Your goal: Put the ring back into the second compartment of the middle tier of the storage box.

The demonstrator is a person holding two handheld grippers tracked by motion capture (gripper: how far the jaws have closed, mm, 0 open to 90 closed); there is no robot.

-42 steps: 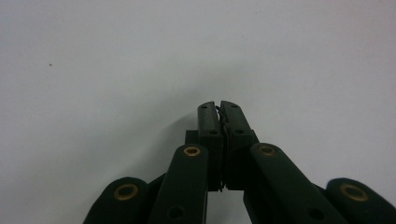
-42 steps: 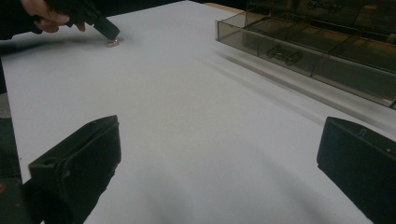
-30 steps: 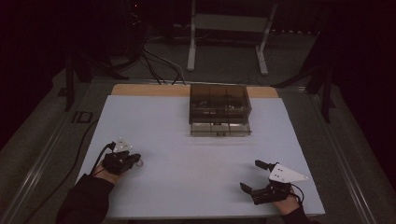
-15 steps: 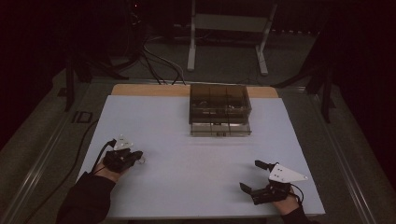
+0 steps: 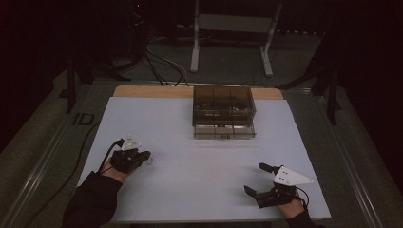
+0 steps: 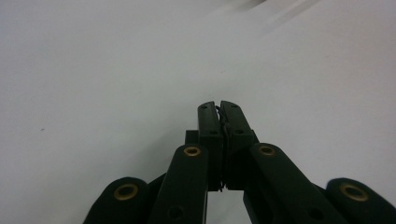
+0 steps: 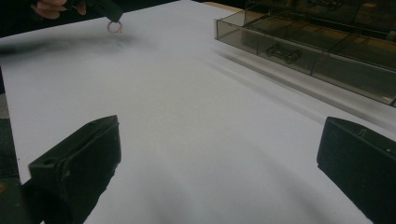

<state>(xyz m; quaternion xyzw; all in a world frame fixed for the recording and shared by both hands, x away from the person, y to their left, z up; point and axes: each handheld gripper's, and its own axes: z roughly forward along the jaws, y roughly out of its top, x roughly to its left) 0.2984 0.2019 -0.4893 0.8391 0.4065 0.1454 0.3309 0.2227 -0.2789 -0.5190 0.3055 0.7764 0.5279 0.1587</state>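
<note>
Your left tongs [image 5: 145, 156] pinched shut on small ring [image 7: 114, 26]; thin hold, jolt drops it onto table [image 5: 199, 161]. Right tongs [image 5: 260, 178] wide open, empty. Compartment box [image 5: 223, 111] far; ring may roll.

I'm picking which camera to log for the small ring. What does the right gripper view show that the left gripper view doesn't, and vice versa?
Right gripper view: the right gripper with its jaws wide apart and nothing between them, the small ring hanging from the left gripper, and the smoky compartment box. Left gripper view: that gripper's jaws shut, with a thin wire edge pinched between them. Both: the white table top.
</note>
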